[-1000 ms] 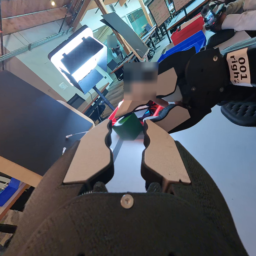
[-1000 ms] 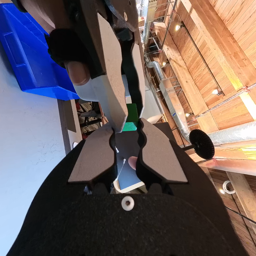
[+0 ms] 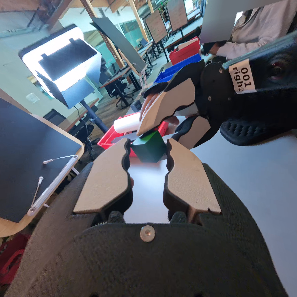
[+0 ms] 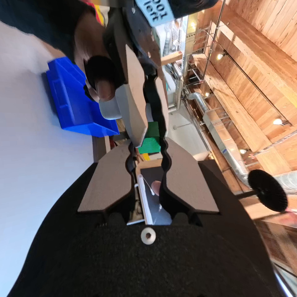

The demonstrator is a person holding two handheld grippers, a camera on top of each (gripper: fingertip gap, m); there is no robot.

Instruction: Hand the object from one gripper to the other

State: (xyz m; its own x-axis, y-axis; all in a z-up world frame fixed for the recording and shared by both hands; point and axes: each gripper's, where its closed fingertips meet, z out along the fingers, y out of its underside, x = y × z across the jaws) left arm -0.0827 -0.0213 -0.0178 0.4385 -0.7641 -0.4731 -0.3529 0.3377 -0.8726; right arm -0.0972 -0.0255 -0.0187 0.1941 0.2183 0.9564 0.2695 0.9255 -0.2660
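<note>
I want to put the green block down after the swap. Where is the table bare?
The white table is bare right of the left tool, below the right tool. It is crowded ahead, where the green block sits before the red bin and blue bin.

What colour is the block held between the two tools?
Green block, clearest in the left wrist view.

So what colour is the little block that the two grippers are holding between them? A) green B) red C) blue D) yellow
A: the block pinched between the left gripper and the right gripper is green; the right wrist view shows the same green block.
</note>
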